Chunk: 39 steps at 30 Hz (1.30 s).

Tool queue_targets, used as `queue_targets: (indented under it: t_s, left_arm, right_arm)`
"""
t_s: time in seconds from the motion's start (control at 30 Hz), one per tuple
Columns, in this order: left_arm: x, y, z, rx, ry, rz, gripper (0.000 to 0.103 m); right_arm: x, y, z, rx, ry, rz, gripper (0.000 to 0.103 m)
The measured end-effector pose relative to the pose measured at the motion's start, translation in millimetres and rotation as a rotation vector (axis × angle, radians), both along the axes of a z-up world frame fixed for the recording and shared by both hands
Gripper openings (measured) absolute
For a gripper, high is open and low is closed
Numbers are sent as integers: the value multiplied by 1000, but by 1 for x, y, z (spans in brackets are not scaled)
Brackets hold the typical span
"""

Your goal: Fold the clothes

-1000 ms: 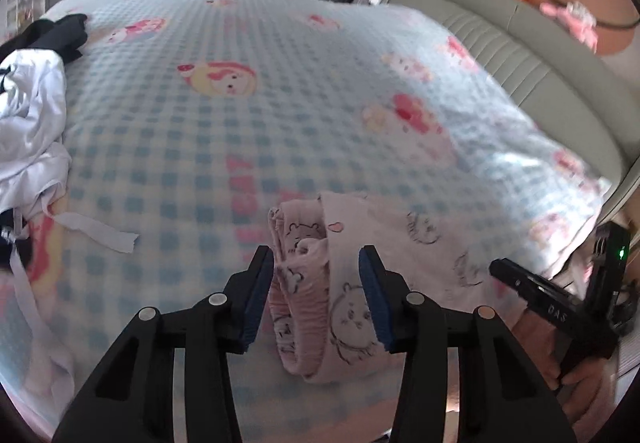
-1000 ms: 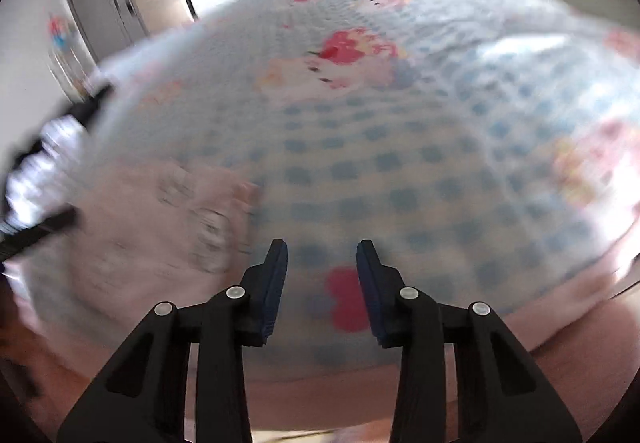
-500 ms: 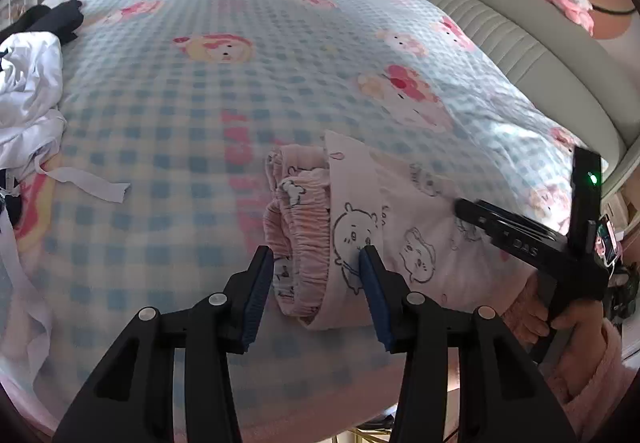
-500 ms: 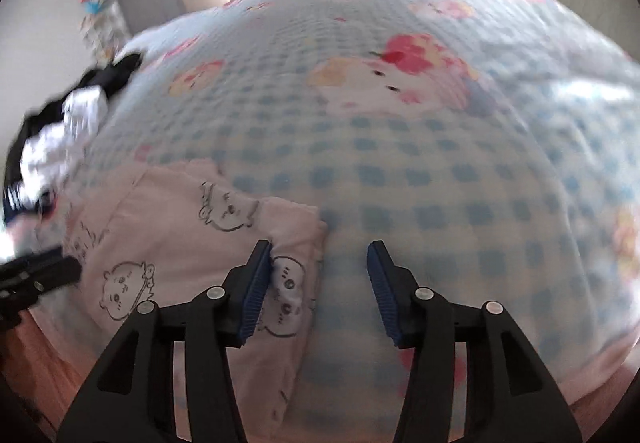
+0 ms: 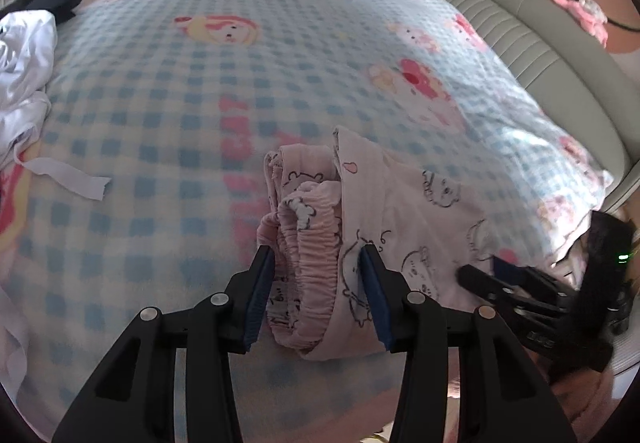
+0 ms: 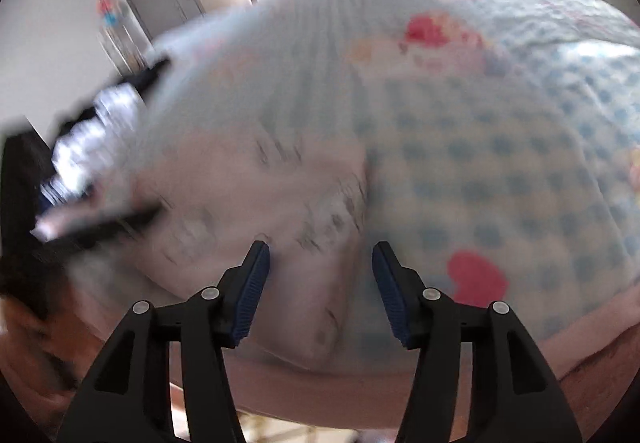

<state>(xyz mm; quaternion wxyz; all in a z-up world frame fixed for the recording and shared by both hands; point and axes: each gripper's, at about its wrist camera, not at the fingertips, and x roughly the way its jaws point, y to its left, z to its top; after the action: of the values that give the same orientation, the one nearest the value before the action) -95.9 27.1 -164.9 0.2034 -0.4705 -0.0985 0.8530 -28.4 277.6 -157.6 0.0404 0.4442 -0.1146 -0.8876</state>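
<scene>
1. left claw (image 5: 318, 263): jaws spread, nothing pinched. the gathered waistband end of the pink pyjama garment (image 5: 360, 227) sits directly between the two blue pads, at their tips; contact with the pads cannot be confirmed.
2. garment position: folded into a thick bundle at the near edge of the bed (image 5: 200, 83), on the checked blanket. its long axis runs from the left claw rightward toward the right claw (image 5: 494, 277).
3. right claw (image 6: 320, 267): jaws spread, nothing pinched. the opposite end of the garment (image 6: 256, 203) lies just ahead, its corner reaching between the pads.
4. each claw is nearest its own end of the bundle.
5. limits: the right wrist view is motion-blurred; garment edges and layer count are unreadable. folded layers hide the underside. a white garment (image 5: 24, 55) is cut off at far left.
</scene>
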Motion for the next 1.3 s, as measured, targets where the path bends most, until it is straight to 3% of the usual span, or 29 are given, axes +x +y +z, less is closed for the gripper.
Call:
queue_targets:
  t_s: [0.13, 0.3, 0.4, 0.43, 0.67, 0.87, 1.03, 1.17, 1.3]
  left_arm:
    - [20, -11, 13, 5, 60, 7, 45]
    - [43, -11, 14, 41, 88, -51, 43]
    - [48, -4, 8, -15, 84, -56, 43]
    - [47, -3, 7, -27, 79, -47, 37]
    - [54, -2, 15, -81, 112, -20, 26]
    - [59, -18, 13, 43, 84, -58, 25]
    - [62, -15, 5, 34, 47, -92, 24]
    - [64, -4, 2, -8, 59, -87, 24]
    - [61, -7, 4, -1, 83, -68, 25]
  right_arm:
    - [0, 10, 0, 44, 1, -51, 54]
    - [3, 15, 0, -48, -8, -35, 56]
    - [2, 7, -3, -39, -12, -11, 59]
    - [3, 4, -3, -29, -13, -7, 59]
    - [4, -6, -7, 6, -12, 8, 59]
    - [4, -7, -7, 22, -7, 5, 59]
    - [7, -4, -2, 17, 10, -3, 40]
    - [10, 0, -1, -43, 1, 8, 40]
    - [12, 1, -3, -67, -11, 13, 40]
